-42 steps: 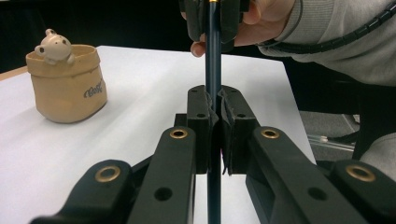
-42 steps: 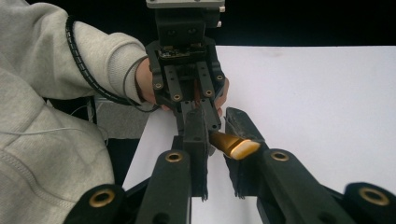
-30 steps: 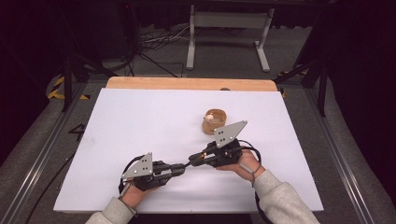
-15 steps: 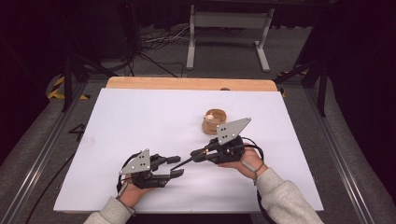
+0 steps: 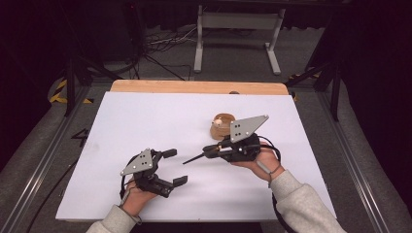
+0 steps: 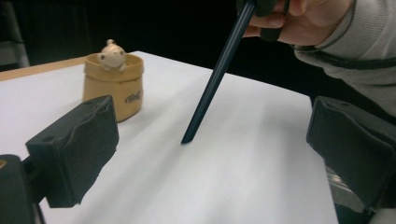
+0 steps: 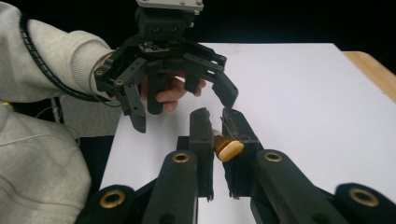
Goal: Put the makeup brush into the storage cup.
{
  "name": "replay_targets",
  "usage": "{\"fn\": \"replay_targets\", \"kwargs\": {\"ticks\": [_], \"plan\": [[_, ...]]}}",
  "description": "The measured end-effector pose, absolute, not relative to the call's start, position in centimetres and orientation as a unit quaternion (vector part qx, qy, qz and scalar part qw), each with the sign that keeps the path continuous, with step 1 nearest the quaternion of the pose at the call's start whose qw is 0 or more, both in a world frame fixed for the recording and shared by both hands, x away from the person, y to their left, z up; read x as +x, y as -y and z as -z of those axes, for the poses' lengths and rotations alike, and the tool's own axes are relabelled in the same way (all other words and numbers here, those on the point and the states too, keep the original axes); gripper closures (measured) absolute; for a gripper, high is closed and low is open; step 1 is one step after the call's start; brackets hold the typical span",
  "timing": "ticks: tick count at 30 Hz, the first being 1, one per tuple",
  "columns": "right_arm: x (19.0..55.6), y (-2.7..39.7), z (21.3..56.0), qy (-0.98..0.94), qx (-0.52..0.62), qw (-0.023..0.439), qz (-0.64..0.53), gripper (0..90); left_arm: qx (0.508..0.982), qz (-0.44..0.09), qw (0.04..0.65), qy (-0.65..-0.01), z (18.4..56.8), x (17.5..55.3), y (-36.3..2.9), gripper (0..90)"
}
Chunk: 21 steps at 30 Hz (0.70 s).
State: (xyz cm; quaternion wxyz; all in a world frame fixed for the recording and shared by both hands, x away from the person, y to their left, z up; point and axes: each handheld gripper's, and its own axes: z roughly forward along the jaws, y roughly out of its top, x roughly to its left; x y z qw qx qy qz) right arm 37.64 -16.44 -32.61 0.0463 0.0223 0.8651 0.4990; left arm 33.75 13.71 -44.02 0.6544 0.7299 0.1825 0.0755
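**Pen passed to my right gripper, pot waiting behind**

I sit at a white table [image 5: 145, 121] with a gripper in each hand. At the left, my left gripper [image 5: 174, 167] rests low near the front edge. Its jaws have just been opening and now stand wide, with nothing between them. In the left gripper view the pads [image 6: 74, 149] frame bare table, and the pen's tip hangs just above the surface between them.

To the right, my right gripper [image 5: 214, 148] is clamped on the top end of a dark pen [image 5: 197, 158]. The pen slants down and left toward the left gripper, tip close to the table. In the right gripper view the jaws are pinched together on the pen's tan cap [image 7: 228, 149].

As I judge it, the step is to carry the pen to the pot [image 5: 222, 127], a small tan holder with a little figure at its rim, just behind my right gripper. To do it well, I should lift first, turn the pen tip-down, then lower it into the opening.

The figure narrows the opening. My left gripper sits near the pen's tip and should stay back.
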Motion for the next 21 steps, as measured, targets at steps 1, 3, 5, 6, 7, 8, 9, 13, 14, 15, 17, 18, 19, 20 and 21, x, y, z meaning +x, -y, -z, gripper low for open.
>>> {"fn": "replay_targets", "kwargs": {"ticks": [1, 3, 5, 6, 7, 8, 9, 13, 14, 15, 17, 18, 19, 20, 21], "plan": [[37.7, 16.5, 32.4, -0.865, 0.024, 0.049, -0.499, 83.3, 0.731, -0.08, 0.652, -0.185, 43.9, 33.8, -13.8, 2.5], [37.7, 16.6, 32.1, -0.866, 0.028, 0.058, -0.496, 83.3, 0.732, -0.088, 0.649, -0.191, 43.8, 33.8, -14.0, 2.0], [37.8, 16.8, 31.7, -0.865, 0.031, 0.062, -0.496, 83.3, 0.734, -0.09, 0.644, -0.198, 43.7, 33.7, -14.2, 1.4], [37.8, 16.8, 31.6, -0.865, 0.032, 0.066, -0.496, 83.3, 0.734, -0.094, 0.642, -0.2, 43.7, 33.7, -14.3, 1.0], [37.9, 16.9, 31.4, -0.865, 0.033, 0.069, -0.496, 83.3, 0.735, -0.097, 0.64, -0.202, 43.6, 33.7, -14.5, 0.6], [37.9, 16.9, 31.2, -0.865, 0.034, 0.072, -0.495, 83.3, 0.735, -0.101, 0.638, -0.205, 43.5, 33.6, -14.6, 0.4], [38.0, 17.0, 31.1, -0.865, 0.038, 0.076, -0.494, 83.3, 0.735, -0.104, 0.637, -0.207, 43.5, 33.6, -14.7, 0.4], [38.3, 17.3, 30.6, -0.867, 0.056, 0.087, -0.488, 83.3, 0.733, -0.123, 0.632, -0.221, 43.2, 33.5, -15.3, 0.4], [38.3, 17.4, 30.5, -0.866, 0.058, 0.09, -0.488, 83.3, 0.732, -0.125, 0.63, -0.228, 43.2, 33.5, -15.5, 0.4], [38.3, 17.4, 30.5, -0.866, 0.058, 0.09, -0.488, 83.3, 0.732, -0.125, 0.63, -0.228, 43.2, 33.5, -15.5, 0.4], [38.4, 17.5, 30.2, -0.866, 0.068, 0.098, -0.485, 83.3, 0.726, -0.13, 0.627, -0.253, 43.1, 33.5, -15.7, 0.5], [38.5, 17.6, 30.0, -0.866, 0.075, 0.103, -0.483, 83.3, 0.724, -0.135, 0.625, -0.258, 43.0, 33.5, -15.8, 0.6], [38.6, 17.6, 29.9, -0.867, 0.078, 0.107, -0.481, 83.3, 0.723, -0.137, 0.624, -0.263, 43.0, 33.5, -15.8, 0.8], [38.6, 17.7, 29.8, -0.867, 0.084, 0.11, -0.479, 83.3, 0.724, -0.141, 0.62, -0.267, 42.9, 33.5, -16.0, 0.8], [38.7, 17.8, 29.7, -0.867, 0.088, 0.115, -0.476, 83.3, 0.723, -0.143, 0.619, -0.27, 42.9, 33.5, -16.0, 0.9]]}}
